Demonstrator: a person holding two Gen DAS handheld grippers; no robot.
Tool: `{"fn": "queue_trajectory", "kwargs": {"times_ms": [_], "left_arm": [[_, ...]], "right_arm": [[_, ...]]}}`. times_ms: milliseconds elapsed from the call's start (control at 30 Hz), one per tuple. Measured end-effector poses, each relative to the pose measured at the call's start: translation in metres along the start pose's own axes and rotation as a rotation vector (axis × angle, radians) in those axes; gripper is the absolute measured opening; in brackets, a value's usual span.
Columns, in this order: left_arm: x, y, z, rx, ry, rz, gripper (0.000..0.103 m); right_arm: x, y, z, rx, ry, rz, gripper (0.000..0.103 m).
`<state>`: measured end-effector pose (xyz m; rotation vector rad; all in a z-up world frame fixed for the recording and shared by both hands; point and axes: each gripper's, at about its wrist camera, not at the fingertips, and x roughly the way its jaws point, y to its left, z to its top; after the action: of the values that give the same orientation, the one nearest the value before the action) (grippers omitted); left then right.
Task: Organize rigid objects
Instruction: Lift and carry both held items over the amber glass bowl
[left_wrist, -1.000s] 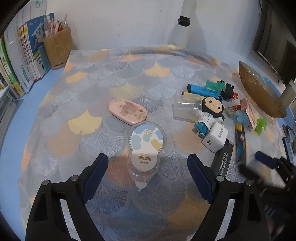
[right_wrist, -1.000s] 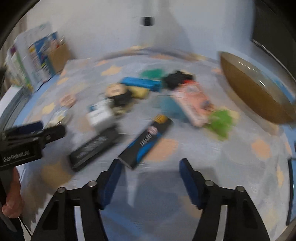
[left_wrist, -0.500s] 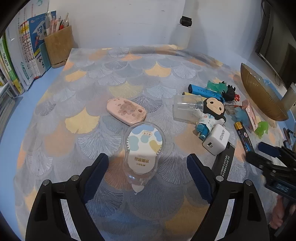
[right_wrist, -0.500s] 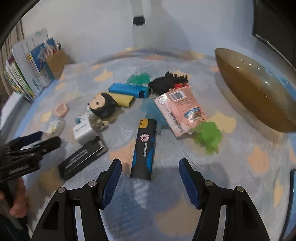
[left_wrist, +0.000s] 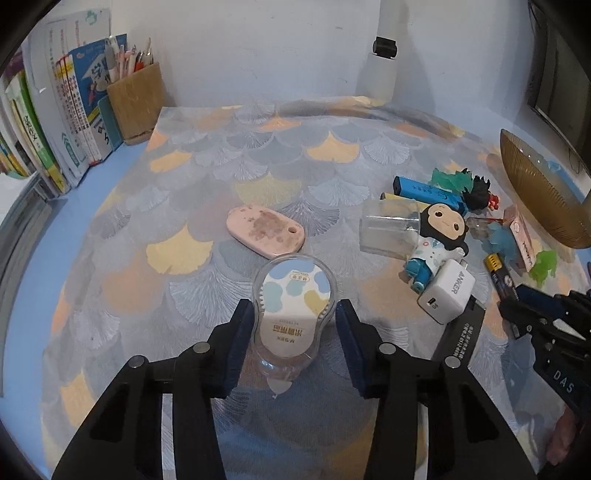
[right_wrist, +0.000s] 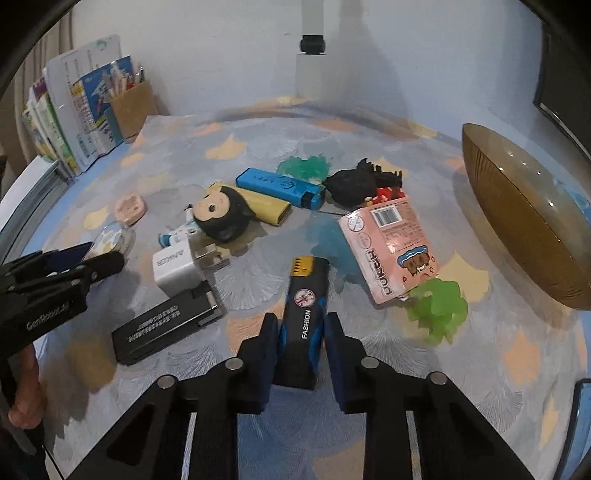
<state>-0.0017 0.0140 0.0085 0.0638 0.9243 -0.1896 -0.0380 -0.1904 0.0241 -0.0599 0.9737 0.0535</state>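
Two claws at work over one tabletop (left_wrist: 258, 147) with a fan-patterned cloth; places given relative to the white charger (left_wrist: 447, 293). Left claw (left_wrist: 295, 325): its jaws have just been closing and now press the sides of the correction tape (left_wrist: 290, 295), a clear-cased dispenser lying flat on the cloth, well left of the charger. Right claw (right_wrist: 300, 339): its jaws have just been closing and now clamp the near end of the black-and-blue lighter (right_wrist: 304, 314), which lies on the cloth just right of the charger, its yellow-topped end pointing away. Pink case (left_wrist: 266, 236): far left of the charger, just beyond the tape. Clear cup (left_wrist: 389, 230): on its side, behind the charger to the left. Doll (left_wrist: 437, 236): dark-haired, lying against the charger's far side. Black box (right_wrist: 168, 326): flat, touching the charger's near edge. Blue lighter (right_wrist: 280, 186) and yellow lighter (right_wrist: 264, 208): behind the doll, side by side. Pink carton (right_wrist: 389, 249): right of the charger, beyond the gripped lighter, with a green toy (right_wrist: 439, 308) at its near corner. Brown bowl (right_wrist: 524, 218): far right, tilted on edge. Pen holder (left_wrist: 136, 103): far left corner, beside books.
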Motion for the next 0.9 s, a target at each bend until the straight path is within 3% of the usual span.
{"fn": "queue_trajectory", "kwargs": {"times_ms": [133,267,467,600,700,900], "left_arm": [[-0.011,-0.004,-0.005,-0.009,-0.014,-0.002,0.043],[-0.028,-0.015,-0.01,0.005,-0.035,-0.005,0.043],[-0.058,-0.045,-0.017,0.03,-0.084,-0.047,0.043],[-0.074,-0.084,-0.022,0.088,-0.111,-0.126,0.043],[-0.071,-0.114,-0.024,0.131,-0.096,-0.186,0.043],[-0.045,-0.152,-0.034,0.173,-0.017,-0.214,0.043]], "right_arm": [[-0.011,-0.005,-0.008,-0.006,0.0,0.074,0.023],[-0.029,-0.014,-0.023,-0.014,-0.012,0.091,0.023],[-0.056,-0.043,-0.043,-0.016,-0.035,0.049,0.022],[-0.064,-0.073,-0.052,0.019,-0.035,0.011,0.022],[-0.067,-0.097,-0.06,0.053,-0.012,0.02,0.022],[-0.062,-0.121,-0.078,0.097,0.036,0.062,0.026]]}}
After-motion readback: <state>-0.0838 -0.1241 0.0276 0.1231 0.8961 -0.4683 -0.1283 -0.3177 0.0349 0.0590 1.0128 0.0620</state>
